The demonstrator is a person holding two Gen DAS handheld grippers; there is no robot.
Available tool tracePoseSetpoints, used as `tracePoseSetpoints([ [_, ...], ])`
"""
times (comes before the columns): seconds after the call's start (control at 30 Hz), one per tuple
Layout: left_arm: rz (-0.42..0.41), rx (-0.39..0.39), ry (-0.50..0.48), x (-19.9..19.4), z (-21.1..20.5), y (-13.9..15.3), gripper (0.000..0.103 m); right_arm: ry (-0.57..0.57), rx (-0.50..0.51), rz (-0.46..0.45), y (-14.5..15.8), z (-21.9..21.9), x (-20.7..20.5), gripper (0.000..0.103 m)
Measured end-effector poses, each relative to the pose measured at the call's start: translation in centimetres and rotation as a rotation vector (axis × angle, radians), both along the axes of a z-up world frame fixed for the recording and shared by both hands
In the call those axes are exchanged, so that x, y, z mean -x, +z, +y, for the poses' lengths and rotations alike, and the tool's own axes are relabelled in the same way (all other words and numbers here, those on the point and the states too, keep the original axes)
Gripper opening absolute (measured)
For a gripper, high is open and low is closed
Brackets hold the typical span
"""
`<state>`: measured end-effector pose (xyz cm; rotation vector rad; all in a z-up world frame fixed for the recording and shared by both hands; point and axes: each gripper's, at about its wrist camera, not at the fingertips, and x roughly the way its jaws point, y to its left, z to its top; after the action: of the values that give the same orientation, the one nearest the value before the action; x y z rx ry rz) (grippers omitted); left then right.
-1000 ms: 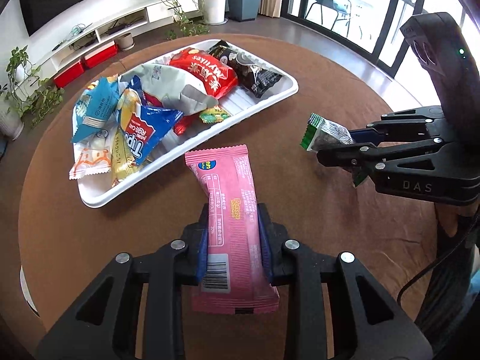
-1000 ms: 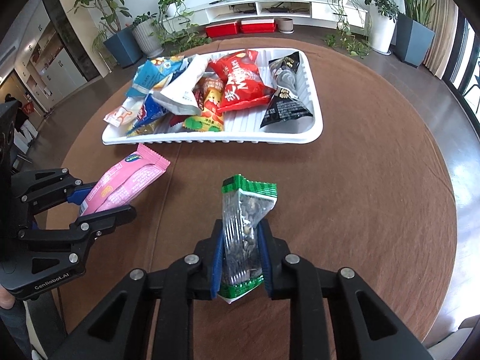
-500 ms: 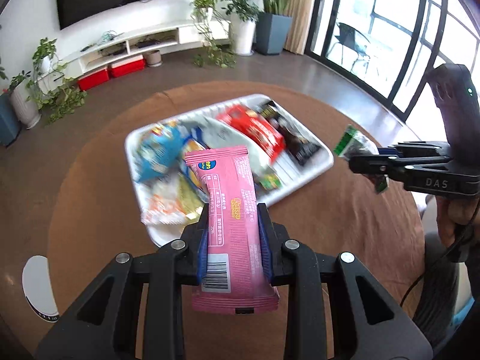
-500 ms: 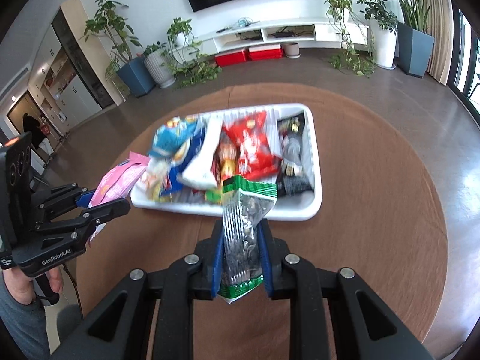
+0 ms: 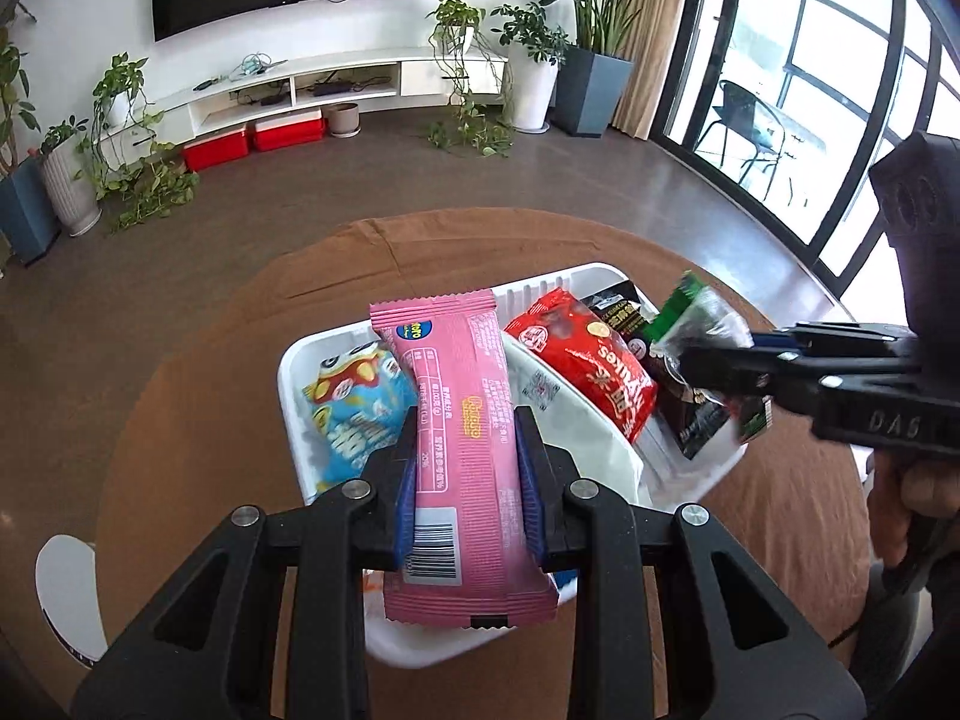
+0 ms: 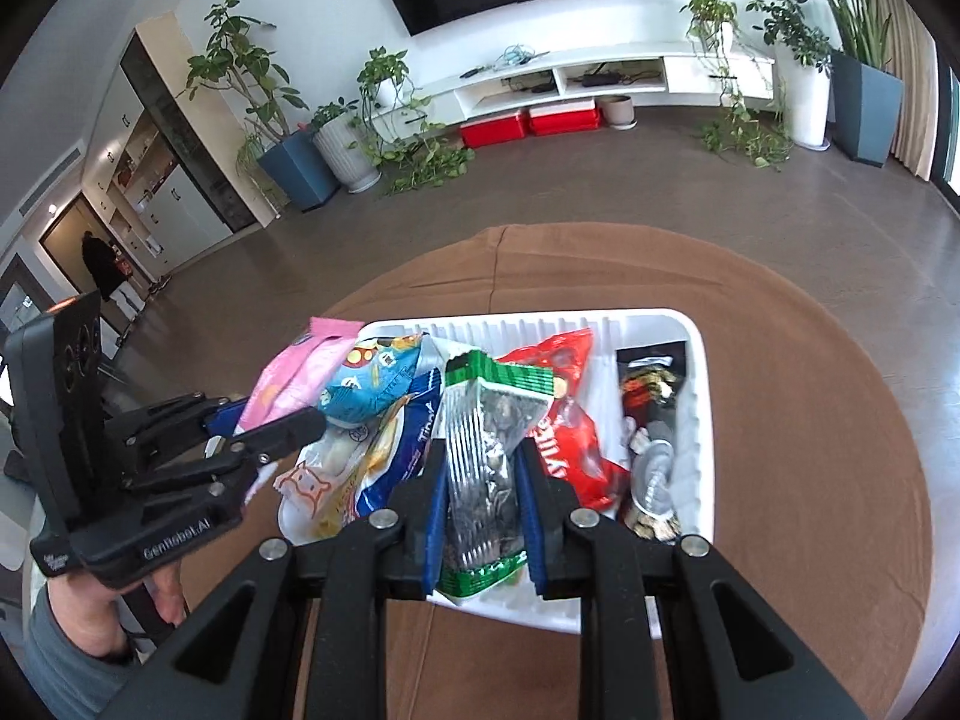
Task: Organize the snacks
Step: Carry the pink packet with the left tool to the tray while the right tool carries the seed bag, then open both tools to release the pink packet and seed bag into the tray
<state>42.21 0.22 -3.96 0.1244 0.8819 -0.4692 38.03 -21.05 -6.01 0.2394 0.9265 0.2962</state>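
Note:
My left gripper (image 5: 467,480) is shut on a pink snack bar (image 5: 462,420) and holds it above the near end of the white tray (image 5: 294,360). My right gripper (image 6: 483,486) is shut on a clear packet of seeds with green ends (image 6: 489,450), also hanging over the tray (image 6: 702,420). Several snack bags fill the tray: a red bag (image 5: 594,372), a blue-and-white bag (image 5: 354,414), a black packet (image 6: 651,420). Each gripper shows in the other's view, the right gripper (image 5: 714,360) at the right and the left gripper (image 6: 264,420) at the left.
The tray sits on a round table under a brown cloth (image 6: 810,420). A person's hand (image 6: 90,606) holds the left gripper's handle. Beyond the table lie dark floor, a white TV shelf (image 6: 600,72) and potted plants (image 5: 66,180). A white chair edge (image 5: 66,594) shows at lower left.
Both grippers have risen and moved forward from over the bare cloth to over the tray, each still clamped on its packet. The left one has rolled a little.

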Motion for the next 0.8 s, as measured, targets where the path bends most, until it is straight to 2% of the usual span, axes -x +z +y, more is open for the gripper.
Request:
tracePoseSetpoints([
  [0.27, 0.024, -0.021, 0.015, -2.6, -1.4, -2.8, 0.026, 0.022, 0.046, 0.017, -1.7, 1.7, -2.8, 0.023],
  [0.57, 0.053, -0.030, -0.001, -3.6, -2.5, -5.7, 0.029, 0.033, 0.075, 0.059, -3.7, 1.7, -3.5, 0.025],
  [0.7, 0.054, -0.043, -0.018, -3.7, -3.1, -6.1, 0.044, 0.023, 0.075, 0.059, -4.1, 1.4, -3.7, 0.032],
  [0.8, 0.051, -0.045, -0.006, -4.1, -3.0, -6.3, 0.049, 0.019, 0.081, 0.053, -3.9, 1.3, -3.6, 0.038],
])
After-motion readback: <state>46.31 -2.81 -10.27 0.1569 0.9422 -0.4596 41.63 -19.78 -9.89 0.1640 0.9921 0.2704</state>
